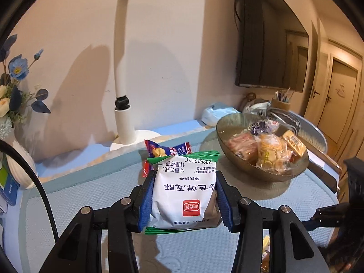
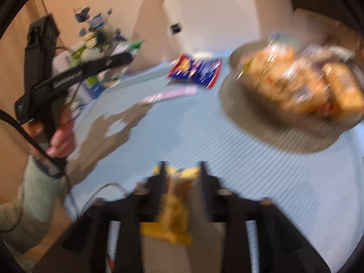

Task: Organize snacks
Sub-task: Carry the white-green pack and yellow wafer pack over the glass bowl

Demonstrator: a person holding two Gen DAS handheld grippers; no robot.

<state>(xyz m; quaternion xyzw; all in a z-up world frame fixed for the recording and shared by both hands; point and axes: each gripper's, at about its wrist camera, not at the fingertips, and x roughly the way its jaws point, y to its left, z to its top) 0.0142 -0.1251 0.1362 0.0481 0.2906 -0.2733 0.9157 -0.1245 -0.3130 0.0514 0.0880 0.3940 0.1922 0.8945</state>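
My left gripper (image 1: 183,182) is shut on a white snack packet with green ends (image 1: 182,191) and holds it above the blue mat. A red and blue snack packet (image 1: 167,151) lies on the mat just beyond it; it also shows in the right wrist view (image 2: 195,70). A glass bowl (image 1: 232,145) with several wrapped snacks stands to the right, and in the right wrist view (image 2: 236,84) it is at the upper right. My right gripper (image 2: 182,173) is shut on a yellow snack packet (image 2: 175,207). That view is blurred.
A white desk lamp (image 1: 124,122) stands behind the packets by the wall. A vase of blue flowers (image 1: 13,104) is at the left edge. A black monitor (image 1: 268,34) hangs above the bowl. A pink strip (image 2: 169,95) lies on the blue mat (image 2: 182,136).
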